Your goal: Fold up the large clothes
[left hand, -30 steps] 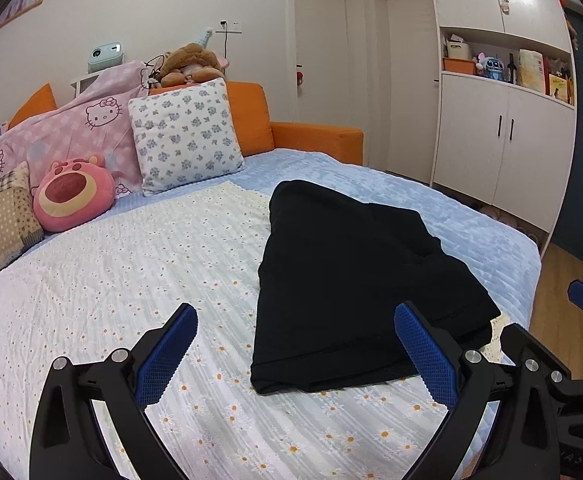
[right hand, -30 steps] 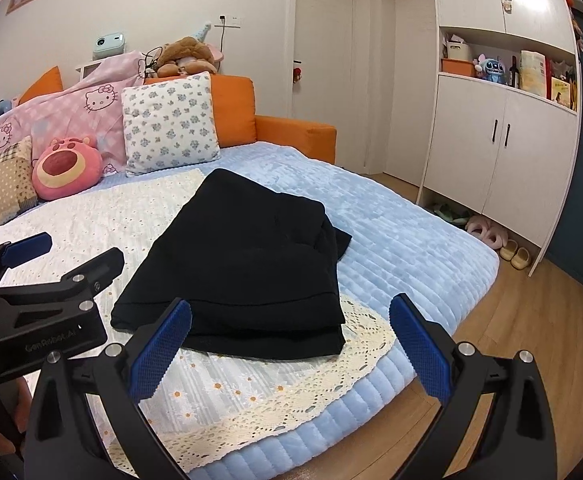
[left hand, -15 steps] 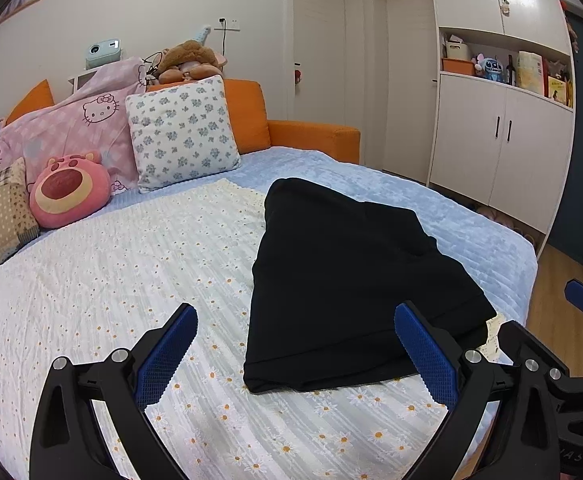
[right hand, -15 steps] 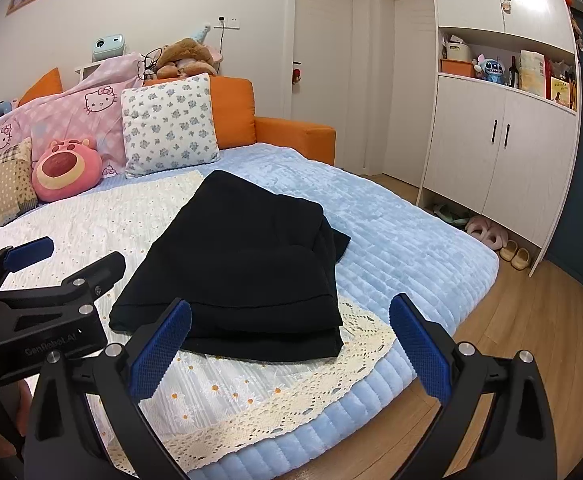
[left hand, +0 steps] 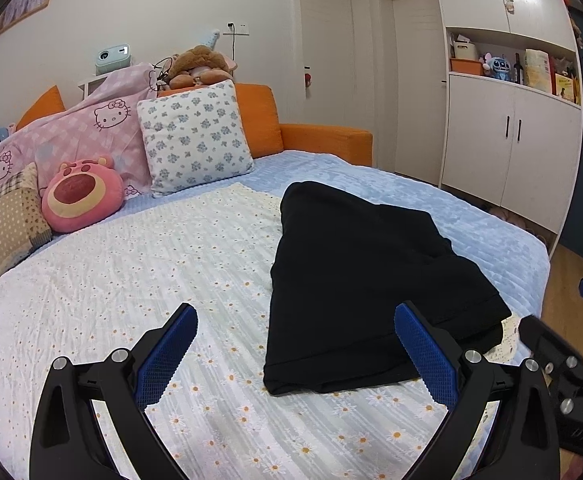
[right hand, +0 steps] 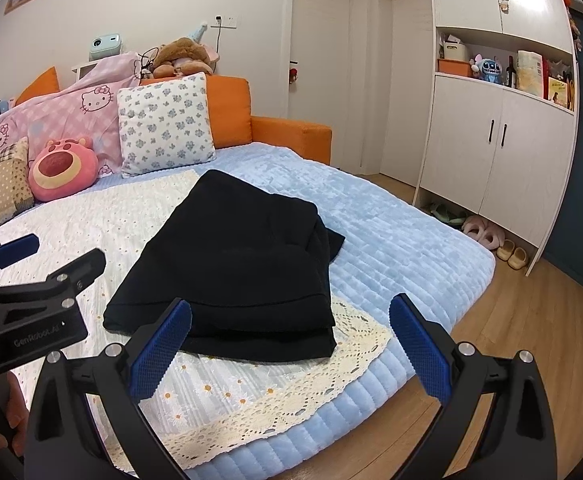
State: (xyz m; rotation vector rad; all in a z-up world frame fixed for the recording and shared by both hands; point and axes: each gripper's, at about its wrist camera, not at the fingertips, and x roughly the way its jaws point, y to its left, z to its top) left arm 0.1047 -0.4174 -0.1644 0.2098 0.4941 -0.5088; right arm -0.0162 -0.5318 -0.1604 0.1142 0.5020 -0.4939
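Observation:
A black garment (left hand: 355,280) lies folded into a thick rectangle on the bed, near its right front edge; it also shows in the right wrist view (right hand: 235,264). My left gripper (left hand: 295,348) hovers open in front of the garment's near left corner, holding nothing. My right gripper (right hand: 289,340) is open too, just short of the garment's near edge. Part of the right gripper's body (left hand: 559,368) shows at the right of the left wrist view. The left gripper's body (right hand: 31,300) appears at the left of the right wrist view.
The bed has a white daisy-print cover (left hand: 131,280) over a light blue quilt (right hand: 391,232). Pillows and a pink plush (left hand: 79,192) sit against the orange headboard (left hand: 259,120). White cabinets (right hand: 499,152), slippers (right hand: 487,236) and wooden floor (right hand: 511,340) lie to the right.
Both grippers have drifted slightly back and up from the garment, staying open. The garment has not moved.

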